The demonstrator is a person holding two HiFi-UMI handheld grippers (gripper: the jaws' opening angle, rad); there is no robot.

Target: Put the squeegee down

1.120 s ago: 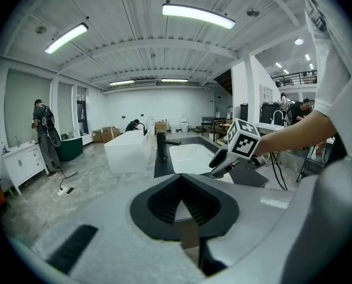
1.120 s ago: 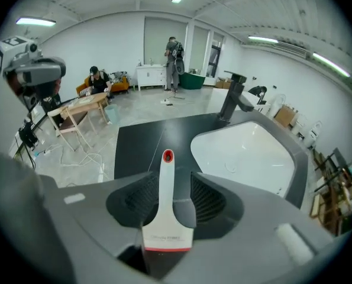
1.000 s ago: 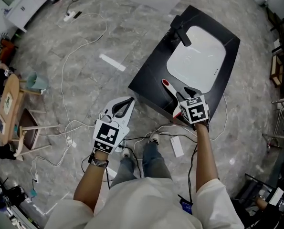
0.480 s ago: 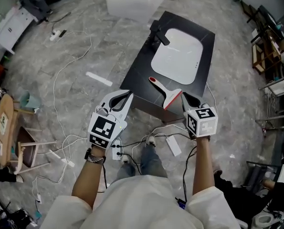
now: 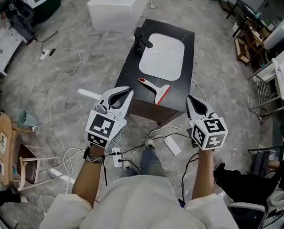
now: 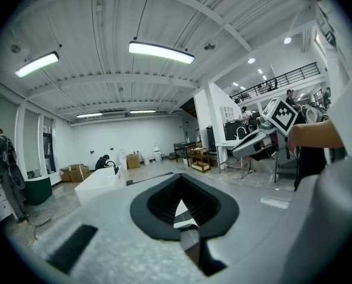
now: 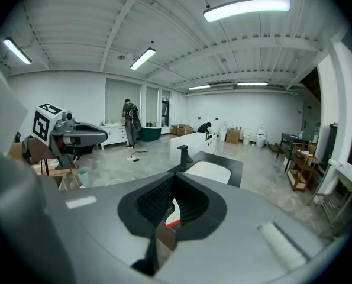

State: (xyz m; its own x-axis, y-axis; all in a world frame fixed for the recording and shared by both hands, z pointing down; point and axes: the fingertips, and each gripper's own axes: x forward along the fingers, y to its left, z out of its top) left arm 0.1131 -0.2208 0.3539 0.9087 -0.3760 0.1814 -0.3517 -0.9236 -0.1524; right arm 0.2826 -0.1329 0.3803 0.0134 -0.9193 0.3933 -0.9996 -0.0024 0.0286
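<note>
The squeegee [image 5: 155, 90], with a red-and-white handle and a white blade, lies free on the black countertop [image 5: 188, 63] just in front of the white sink basin [image 5: 161, 56]. Both grippers are held up in the air on the near side of the counter, clear of it. My left gripper [image 5: 128, 90] is shut and empty, left of the squeegee. My right gripper [image 5: 189, 99] is shut and empty, to its right. In the right gripper view a sliver of the squeegee [image 7: 171, 216] shows through the gap between the closed jaws.
A black faucet [image 5: 142, 37] stands at the counter's far end, and a white bathtub [image 5: 115, 1] sits beyond it. Cables [image 5: 68, 80] and a power strip [image 5: 173, 146] lie on the marble floor. There is a wooden chair [image 5: 17, 151] at left and metal racks [image 5: 266, 75] at right.
My right gripper was at the squeegee on the counter; it has let go, shut and lifted back. The left gripper has risen too. The squeegee stays on the countertop.
</note>
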